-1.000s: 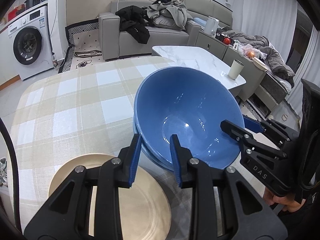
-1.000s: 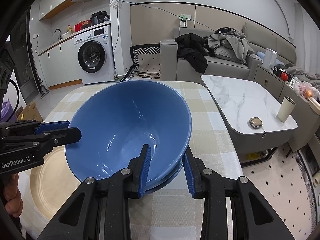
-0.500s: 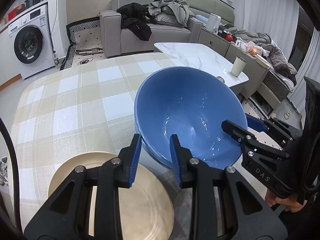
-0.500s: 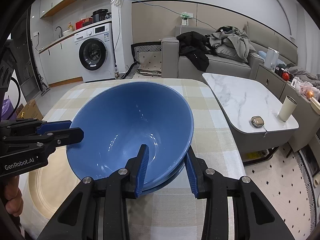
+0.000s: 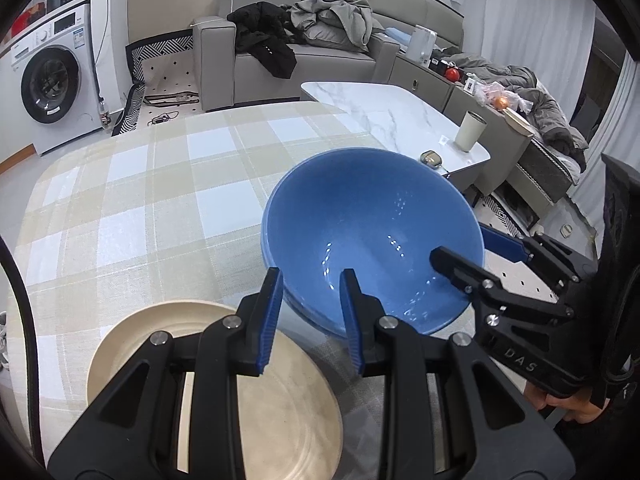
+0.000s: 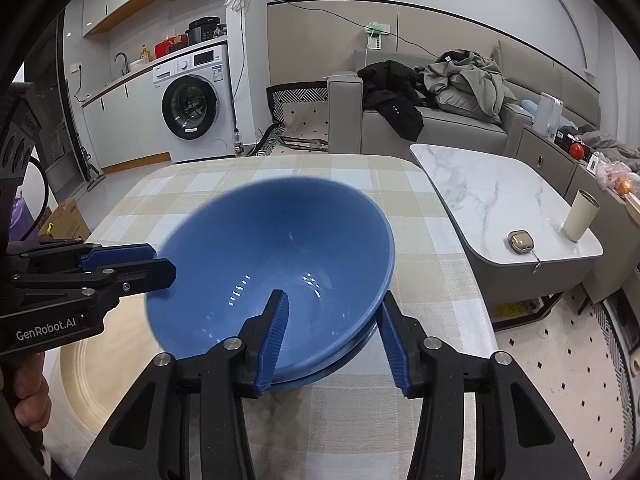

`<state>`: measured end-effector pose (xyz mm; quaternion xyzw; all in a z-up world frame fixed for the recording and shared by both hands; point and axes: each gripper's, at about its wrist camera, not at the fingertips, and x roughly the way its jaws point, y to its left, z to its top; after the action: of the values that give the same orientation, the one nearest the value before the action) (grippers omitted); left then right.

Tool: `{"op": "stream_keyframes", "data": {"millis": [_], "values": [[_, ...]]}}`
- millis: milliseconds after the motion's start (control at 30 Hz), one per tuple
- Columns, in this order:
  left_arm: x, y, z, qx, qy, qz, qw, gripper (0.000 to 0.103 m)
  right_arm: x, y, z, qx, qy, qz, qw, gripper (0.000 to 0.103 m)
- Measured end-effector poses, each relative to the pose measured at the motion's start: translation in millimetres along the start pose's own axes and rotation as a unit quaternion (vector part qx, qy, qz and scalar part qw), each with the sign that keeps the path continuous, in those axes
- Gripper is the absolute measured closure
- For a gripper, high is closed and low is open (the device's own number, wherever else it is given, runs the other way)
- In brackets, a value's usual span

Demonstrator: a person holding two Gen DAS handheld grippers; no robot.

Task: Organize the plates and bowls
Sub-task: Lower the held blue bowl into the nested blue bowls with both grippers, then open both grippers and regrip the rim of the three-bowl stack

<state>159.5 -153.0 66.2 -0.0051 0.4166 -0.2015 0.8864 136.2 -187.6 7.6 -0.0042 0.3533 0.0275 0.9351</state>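
Observation:
Two stacked blue bowls (image 5: 372, 236) (image 6: 272, 272) sit on the checked tablecloth (image 5: 140, 200), near the table's right edge. My left gripper (image 5: 312, 312) is shut on the near-left rim, one finger outside and one inside; the right wrist view shows it (image 6: 156, 262) clamped there. My right gripper (image 6: 332, 340) straddles the opposite rim and its jaws are opening. One pad is inside the bowl and one outside, and neither presses on it. In the left wrist view it (image 5: 476, 252) reaches in from the right. A beige plate (image 5: 288, 400) (image 6: 92, 380) lies beside the bowls.
A marble coffee table (image 5: 380, 116) (image 6: 488, 200) stands just beyond the table's right edge, with a cream cup (image 5: 472, 132) (image 6: 580, 216) on it. A grey sofa (image 5: 332, 64) with clothes and a washing machine (image 5: 52, 80) are further back. Bare checked cloth stretches behind the bowls.
My right gripper's jaws have spread off the bowl rim they were clamped on. The left gripper keeps its hold, and the bowls sit slightly lower in its view.

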Motion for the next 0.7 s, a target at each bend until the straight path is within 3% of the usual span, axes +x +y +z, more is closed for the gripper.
{"op": "stream_keyframes", "data": {"millis": [333,400,500,600,667,700], "values": [[0,8,3,-0.019,0.004,0.000,0.9998,0.074,0,-5,-2,0.001,0.004,0.001,1.000,0.050],[0,14,5,-0.024,0.006,0.004,0.9997,0.066,-2,-7,-2,0.005,0.003,-0.001,1.000,0.047],[0,19,6,-0.036,0.006,-0.002,0.9993,0.058,-4,-11,-2,0.013,0.003,0.001,1.000,0.034],[-1,28,7,-0.050,0.005,-0.003,0.9987,0.041,-7,-14,-3,0.023,0.000,0.007,1.000,0.020],[-2,31,8,-0.059,0.002,-0.003,0.9983,0.032,-9,-17,-2,0.027,-0.001,0.006,1.000,0.017],[-2,33,8,-0.063,0.002,-0.004,0.9980,0.023,-9,-18,-2,0.029,0.000,0.005,1.000,0.014]]}}
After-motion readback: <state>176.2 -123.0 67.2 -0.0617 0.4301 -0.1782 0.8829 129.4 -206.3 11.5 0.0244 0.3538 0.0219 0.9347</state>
